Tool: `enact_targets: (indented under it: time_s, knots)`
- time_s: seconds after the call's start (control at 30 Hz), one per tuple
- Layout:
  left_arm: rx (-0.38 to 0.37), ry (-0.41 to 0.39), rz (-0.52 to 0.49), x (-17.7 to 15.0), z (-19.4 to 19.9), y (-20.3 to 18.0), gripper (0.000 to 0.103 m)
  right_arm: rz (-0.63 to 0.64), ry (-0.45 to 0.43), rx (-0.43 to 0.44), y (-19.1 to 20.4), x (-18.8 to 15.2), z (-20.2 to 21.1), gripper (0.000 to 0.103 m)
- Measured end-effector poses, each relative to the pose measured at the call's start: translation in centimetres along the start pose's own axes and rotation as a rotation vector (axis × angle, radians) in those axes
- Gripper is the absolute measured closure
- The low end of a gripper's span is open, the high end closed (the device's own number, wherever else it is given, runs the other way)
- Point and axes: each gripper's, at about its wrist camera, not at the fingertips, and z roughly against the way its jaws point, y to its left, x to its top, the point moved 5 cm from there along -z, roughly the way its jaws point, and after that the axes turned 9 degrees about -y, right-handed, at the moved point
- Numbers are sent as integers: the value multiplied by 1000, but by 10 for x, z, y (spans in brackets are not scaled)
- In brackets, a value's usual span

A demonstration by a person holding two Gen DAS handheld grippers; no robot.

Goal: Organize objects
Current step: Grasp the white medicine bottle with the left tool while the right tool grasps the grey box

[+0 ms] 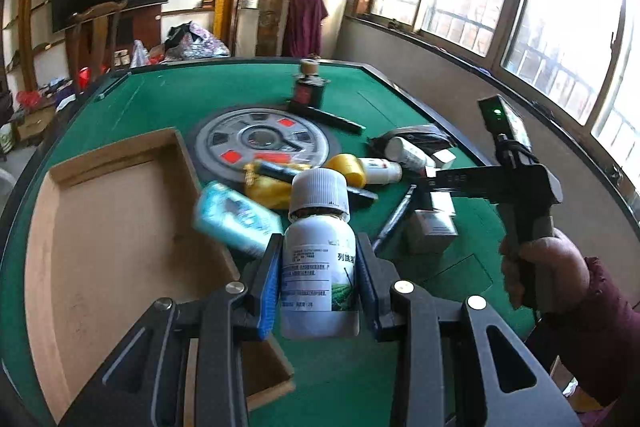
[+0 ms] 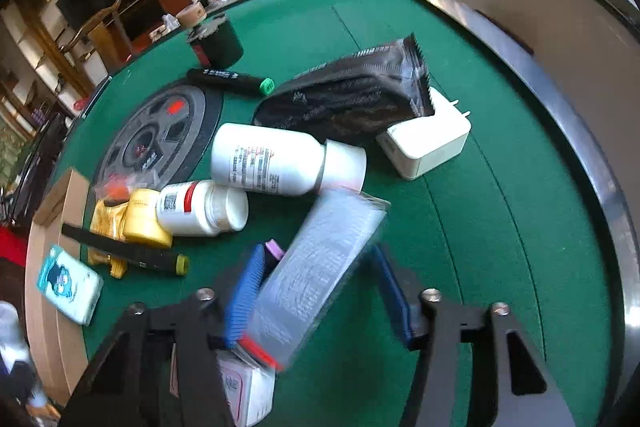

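Observation:
My left gripper [image 1: 319,247] is shut on a white bottle [image 1: 316,279] with a ribbed white cap and a green-printed label, held upright over the green table [image 1: 348,367], just right of a wooden tray [image 1: 100,227]. In the right wrist view, my right gripper [image 2: 314,269] has a clear-wrapped grey box [image 2: 320,259] with a red strip, tilted and blurred, between its blue pads [image 2: 244,291], which lie against its sides. A white and pink carton [image 2: 244,383] lies under it. A hand in a maroon sleeve [image 1: 592,307] holds that gripper's handle.
Lying on the felt are two white bottles [image 2: 268,159] [image 2: 200,207], a yellow roll [image 2: 144,219], a black pouch [image 2: 352,91], a white charger [image 2: 424,143], two black markers [image 2: 228,79] and a dark jar [image 2: 220,43]. A teal packet [image 2: 68,283] rests on the tray's edge.

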Motion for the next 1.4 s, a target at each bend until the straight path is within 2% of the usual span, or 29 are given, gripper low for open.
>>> enact_targets:
  time_s: [0.2, 0.27, 0.3, 0.33, 0.37, 0.43, 0.5, 0.6, 0.73, 0.87, 1.07, 1.2, 1.33, 1.4]
  knots:
    - [21, -17, 71, -7, 13, 33, 70, 12, 8, -52, -11, -3, 3, 57]
    - [27, -20, 91, -8, 14, 38, 70, 62, 3, -78, -6, -3, 2, 56]
    - [34, -24, 98, -8, 16, 40, 70, 83, -1, -83, -4, -2, 2, 58]
    - [39, -28, 101, -9, 19, 41, 70, 94, -5, -75, -2, -3, 2, 70]
    - [44, -33, 105, -9, 21, 42, 70, 94, -4, -62, -1, -4, 3, 74]
    - [56, -46, 109, -8, 28, 46, 70, 56, 7, 9, -2, -6, 8, 74]
    - [71, -57, 114, -8, 34, 50, 70, 48, -11, 42, -2, -7, 17, 74]
    - [94, -72, 130, -9, 45, 60, 70, 28, -45, 116, 1, -6, 37, 74]
    - [131, -73, 160, -9, 53, 76, 70, 19, -77, 258, 20, -3, 72, 74]
    - [169, -52, 176, -10, 53, 93, 70, 79, -57, 394, 70, 1, 92, 73]
    - [194, -14, 220, 8, 38, 124, 70, 162, 83, 588, 177, -11, 84, 73]
    - [201, 16, 266, 28, 15, 153, 70, 198, 157, 615, 244, -10, 57, 73]
    - [244, 49, 324, 36, -12, 182, 70, 271, 165, 525, 303, -6, 12, 73]
    - [237, 62, 368, 35, -24, 195, 70, 295, 161, 485, 318, -6, -5, 73]
